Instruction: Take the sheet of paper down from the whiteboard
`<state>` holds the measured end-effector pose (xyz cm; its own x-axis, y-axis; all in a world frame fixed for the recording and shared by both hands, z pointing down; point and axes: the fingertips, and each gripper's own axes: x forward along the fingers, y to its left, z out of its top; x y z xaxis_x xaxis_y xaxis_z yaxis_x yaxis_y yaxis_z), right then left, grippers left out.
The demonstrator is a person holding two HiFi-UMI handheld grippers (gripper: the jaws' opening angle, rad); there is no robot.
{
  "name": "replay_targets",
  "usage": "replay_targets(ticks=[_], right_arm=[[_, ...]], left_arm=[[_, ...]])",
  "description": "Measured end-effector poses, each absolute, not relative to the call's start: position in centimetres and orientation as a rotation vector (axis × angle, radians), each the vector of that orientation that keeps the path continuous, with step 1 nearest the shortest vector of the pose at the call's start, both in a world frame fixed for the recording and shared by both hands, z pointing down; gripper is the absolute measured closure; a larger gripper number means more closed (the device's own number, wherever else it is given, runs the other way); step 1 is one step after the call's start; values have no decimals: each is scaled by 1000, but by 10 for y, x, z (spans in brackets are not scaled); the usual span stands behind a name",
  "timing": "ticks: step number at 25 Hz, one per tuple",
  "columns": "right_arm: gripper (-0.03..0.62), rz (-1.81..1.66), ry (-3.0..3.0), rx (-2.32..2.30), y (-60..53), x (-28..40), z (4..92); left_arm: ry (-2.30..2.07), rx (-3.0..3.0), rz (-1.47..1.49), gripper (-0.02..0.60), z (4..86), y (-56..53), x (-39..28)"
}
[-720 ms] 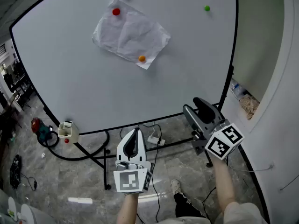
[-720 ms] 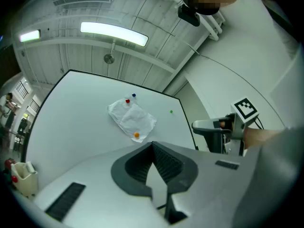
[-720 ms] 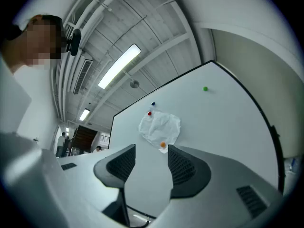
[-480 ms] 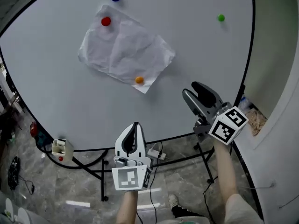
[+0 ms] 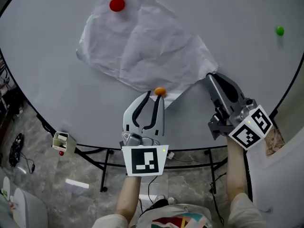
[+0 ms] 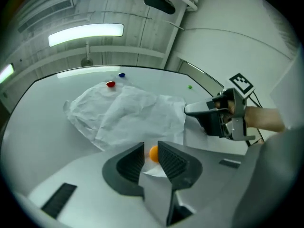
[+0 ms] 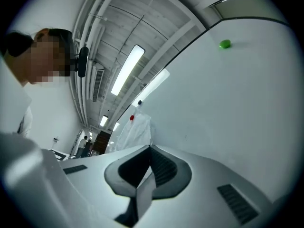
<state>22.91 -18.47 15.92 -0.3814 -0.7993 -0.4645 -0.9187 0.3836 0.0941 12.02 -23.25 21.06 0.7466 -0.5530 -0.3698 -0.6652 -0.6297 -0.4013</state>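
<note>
A crumpled white sheet of paper (image 5: 142, 46) hangs on the whiteboard (image 5: 57, 80), pinned by a red magnet (image 5: 117, 4) at its top and an orange magnet (image 5: 160, 91) at its bottom corner. My left gripper (image 5: 153, 98) is open, its tips at the board on either side of the orange magnet (image 6: 153, 154), with a small gap showing on one side. My right gripper (image 5: 212, 78) is shut with nothing in it, its tip against the board just beside the sheet's right corner. In the right gripper view the sheet (image 7: 137, 129) is far off to the left.
A green magnet (image 5: 280, 30) sits alone at the board's right, and a blue magnet (image 6: 122, 74) sits above the sheet. Below the board are its stand's legs (image 5: 102, 172), cables on the floor and a small box (image 5: 61, 141) at the board's lower left edge.
Both grippers have risen to the board and the view has closed in. The left jaws, shut before, now stand apart around the orange magnet. The right tip has reached the sheet's right corner.
</note>
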Motion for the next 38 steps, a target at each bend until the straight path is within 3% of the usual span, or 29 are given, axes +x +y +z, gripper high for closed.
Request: replay_targets(ticks=[5,7,17,27,38], right_arm=[[580,514,2319,-1486,-188,222,160],[580,511,2330,-1477,-187,221,159],[580,519,2318,-1516,-188,226,159],[580,500,2285,-1577,-191,235,161],[580,505,2270,-1594,-191,232,160]], left_arm=[[877,-2443,223,465,209,-241,131],[838,-2494,226,409,211,-238,134],[918,-2482,232,428,216,-246,132],[1132,-2505,245,428,248,-285,68],[1127,-2500,220,414,259,-291,65]])
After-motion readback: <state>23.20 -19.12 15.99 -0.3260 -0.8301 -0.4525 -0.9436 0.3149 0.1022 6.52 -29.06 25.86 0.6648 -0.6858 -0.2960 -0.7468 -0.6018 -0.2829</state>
